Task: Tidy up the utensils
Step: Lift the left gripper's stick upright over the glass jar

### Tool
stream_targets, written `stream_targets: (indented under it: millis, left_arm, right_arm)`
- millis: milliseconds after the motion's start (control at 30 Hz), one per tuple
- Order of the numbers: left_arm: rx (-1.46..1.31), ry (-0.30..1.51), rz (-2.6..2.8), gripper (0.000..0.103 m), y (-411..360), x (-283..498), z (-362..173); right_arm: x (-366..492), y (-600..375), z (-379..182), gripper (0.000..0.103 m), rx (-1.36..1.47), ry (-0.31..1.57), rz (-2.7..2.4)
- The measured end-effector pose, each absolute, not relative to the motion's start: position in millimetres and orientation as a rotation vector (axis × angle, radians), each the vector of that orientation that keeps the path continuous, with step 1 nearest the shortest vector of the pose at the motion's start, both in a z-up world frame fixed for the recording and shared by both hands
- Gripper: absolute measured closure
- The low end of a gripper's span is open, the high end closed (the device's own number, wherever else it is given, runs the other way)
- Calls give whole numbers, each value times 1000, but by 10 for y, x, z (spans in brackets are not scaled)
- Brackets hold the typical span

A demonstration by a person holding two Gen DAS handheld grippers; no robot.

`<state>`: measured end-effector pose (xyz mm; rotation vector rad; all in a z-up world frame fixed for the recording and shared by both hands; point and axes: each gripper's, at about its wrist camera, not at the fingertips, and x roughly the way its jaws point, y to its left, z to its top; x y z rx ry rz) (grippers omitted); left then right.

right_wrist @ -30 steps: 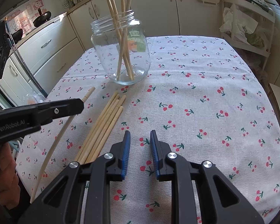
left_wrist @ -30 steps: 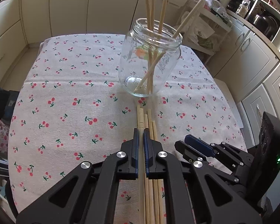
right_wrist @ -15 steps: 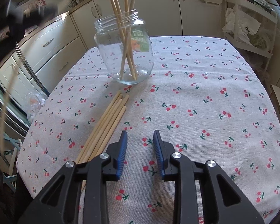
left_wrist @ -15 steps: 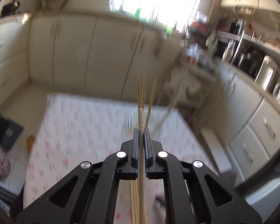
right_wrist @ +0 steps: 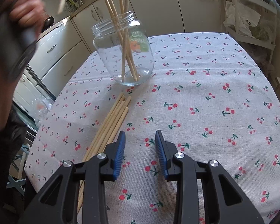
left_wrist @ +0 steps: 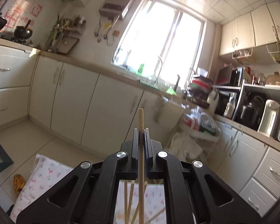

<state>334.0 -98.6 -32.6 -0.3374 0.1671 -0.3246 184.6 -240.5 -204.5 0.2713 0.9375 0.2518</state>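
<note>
L tongs (left_wrist: pixel 141 130) clamped tight on one chopstick (left_wrist: pixel 141 168), gripped partway along its length; a short end sticks out past the tips toward the cabinets, the long end trails back under the cam. Stick is up in the air, roughly level, w/ the desk (left_wrist: pixel 46 169) low in that view. In the R view, what looks like the same stick's end shows as a blur above the hand (right_wrist: pixel 27 13) at top left.

R tongs (right_wrist: pixel 140 153) hang over bare cloth, jaws partway apart and opening, nothing btwn them. Just beside their L finger: the loose chopsticks (right_wrist: pixel 110 123), a bundle lying flat, tips pointing at the jar (right_wrist: pixel 124 54). Jar stands upright beyond, several sticks already leaning in it.

Risks, as I judge them:
- Long overhang could let the stick pivot in the pads when tipped down → misses the mouth.
- Tip catches the rim or the leaning sticks → jar tips; glass, nothing steadying it.
- R tongs closing on the bundle may grab two or scatter them.
</note>
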Motion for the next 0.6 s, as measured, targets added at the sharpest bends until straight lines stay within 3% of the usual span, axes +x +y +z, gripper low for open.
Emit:
stream_targets:
  millis: [600]
  left_arm:
    - [-325,106,-274,98,-1144,3654,-638]
  right_arm:
    - [1945,-2156,-2014,66,193,959,239]
